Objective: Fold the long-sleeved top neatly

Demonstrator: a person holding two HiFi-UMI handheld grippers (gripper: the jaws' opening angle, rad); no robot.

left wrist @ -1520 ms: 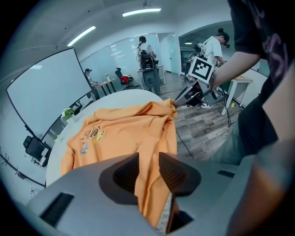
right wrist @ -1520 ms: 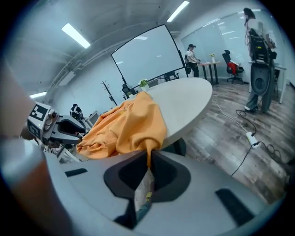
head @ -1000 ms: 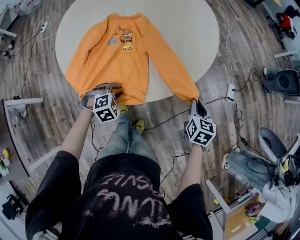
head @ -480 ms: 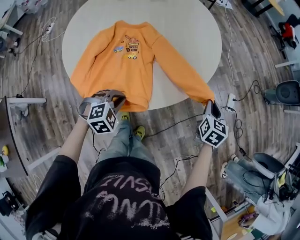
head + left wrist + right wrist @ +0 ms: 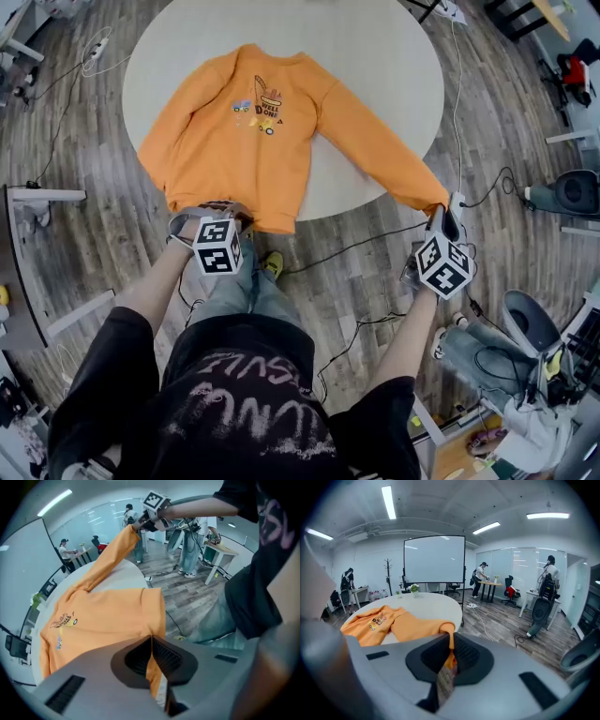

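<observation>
An orange long-sleeved top (image 5: 244,131) with a small print on the chest lies flat, front up, on the round white table (image 5: 375,56). Its hem hangs over the near table edge. My left gripper (image 5: 232,214) is shut on that hem; in the left gripper view the orange cloth (image 5: 103,616) runs between the closed pads of the left gripper (image 5: 151,643). My right gripper (image 5: 441,214) is shut on the cuff of the sleeve at the right, held out past the table edge with the sleeve drawn straight. In the right gripper view the cuff (image 5: 449,630) sits in the right gripper (image 5: 451,644).
Wood floor surrounds the table, with cables and a power strip (image 5: 458,199) close to the right gripper. A grey desk (image 5: 42,199) stands at the left and office chairs (image 5: 570,167) at the right. The person's yellow shoes (image 5: 274,265) are under the near table edge.
The right gripper has moved out to the right and up with the cuff, pulling the sleeve straighter. The left gripper's jaws have closed on the hem.
</observation>
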